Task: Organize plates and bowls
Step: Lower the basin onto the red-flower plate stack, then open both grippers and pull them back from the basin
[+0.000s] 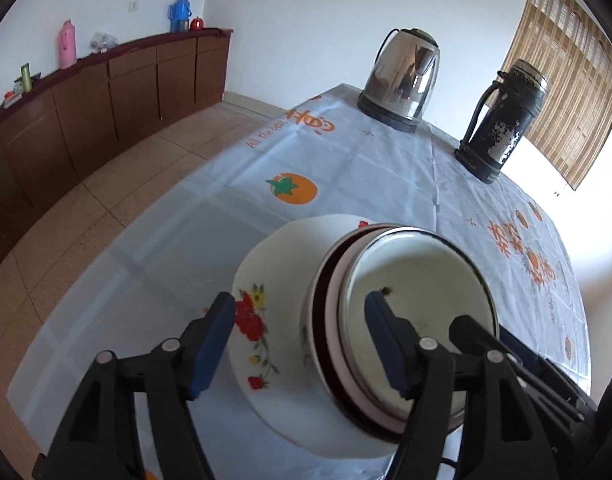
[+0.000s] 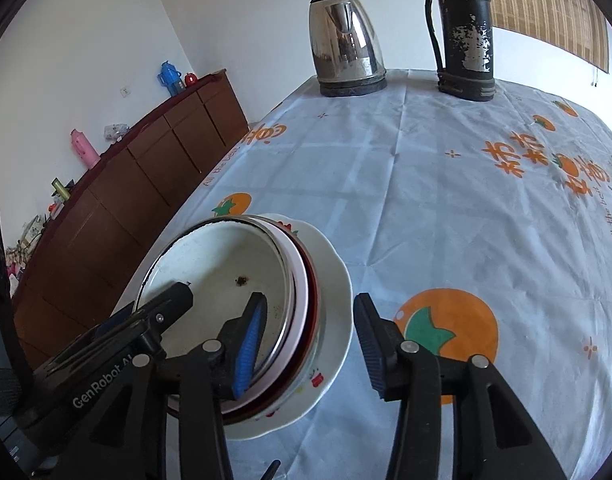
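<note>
Currently: stack of bowls (image 1: 386,320) nested on floral plate (image 1: 257,320), near worktop (image 1: 346,160) front edge. L gripper (image 1: 297,340) open, straddling stack's left rim w/o pressing; R gripper (image 2: 306,336) open, straddling right rim, pads clear. Kettle (image 1: 402,80) & black thermos (image 1: 502,120) upright at far edge.

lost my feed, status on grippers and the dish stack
Left gripper and right gripper open, straddling stack rims. Bowls nested on flowered plate. Kettle, flask far off, clear.

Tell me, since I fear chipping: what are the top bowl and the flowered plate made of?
Top bowl: likely enamelled metal, glossy white with a dark rolled rim and a dark fleck like a chip. Flowered plate: probably glazed ceramic or opal glass, smooth white with red flower decals.
</note>
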A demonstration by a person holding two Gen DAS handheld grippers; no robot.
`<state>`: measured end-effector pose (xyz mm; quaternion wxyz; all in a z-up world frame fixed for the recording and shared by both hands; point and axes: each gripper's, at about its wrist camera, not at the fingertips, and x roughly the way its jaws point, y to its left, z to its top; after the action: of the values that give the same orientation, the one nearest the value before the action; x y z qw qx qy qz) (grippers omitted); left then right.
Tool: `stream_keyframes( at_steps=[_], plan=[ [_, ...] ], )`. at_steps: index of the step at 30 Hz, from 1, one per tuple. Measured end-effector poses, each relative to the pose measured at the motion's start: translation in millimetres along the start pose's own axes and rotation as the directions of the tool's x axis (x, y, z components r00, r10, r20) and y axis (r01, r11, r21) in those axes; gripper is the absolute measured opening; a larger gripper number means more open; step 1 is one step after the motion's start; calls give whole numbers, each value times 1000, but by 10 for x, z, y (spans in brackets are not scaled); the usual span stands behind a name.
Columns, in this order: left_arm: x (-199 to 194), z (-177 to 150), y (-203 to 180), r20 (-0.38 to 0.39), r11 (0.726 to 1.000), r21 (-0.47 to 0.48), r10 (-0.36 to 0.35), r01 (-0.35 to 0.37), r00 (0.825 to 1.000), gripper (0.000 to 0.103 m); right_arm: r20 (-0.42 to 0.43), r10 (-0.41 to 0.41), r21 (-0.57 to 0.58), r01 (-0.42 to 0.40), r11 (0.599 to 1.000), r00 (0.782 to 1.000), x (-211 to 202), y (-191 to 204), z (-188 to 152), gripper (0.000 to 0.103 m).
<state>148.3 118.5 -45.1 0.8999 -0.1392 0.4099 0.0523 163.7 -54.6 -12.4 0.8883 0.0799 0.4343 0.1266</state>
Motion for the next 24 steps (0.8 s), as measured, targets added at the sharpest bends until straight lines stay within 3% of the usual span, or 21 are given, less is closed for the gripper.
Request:
stream_keyframes(
  at_steps=[12, 17, 24],
  plan=[
    [-212, -164, -59, 47, 997, 70, 22, -25, 999, 77, 48, 13, 13, -14, 1000, 999, -282, -13, -142, 52],
    [-348, -248, -11, 99, 998, 59, 33, -39, 995, 94, 93, 11, 24, -14, 1000, 996, -446, -53, -198, 59],
    [-550, -380, -28, 178, 995, 86, 36, -51, 983, 101, 161, 13, 21, -17, 1000, 987, -680, -70, -317, 68]
  ],
)
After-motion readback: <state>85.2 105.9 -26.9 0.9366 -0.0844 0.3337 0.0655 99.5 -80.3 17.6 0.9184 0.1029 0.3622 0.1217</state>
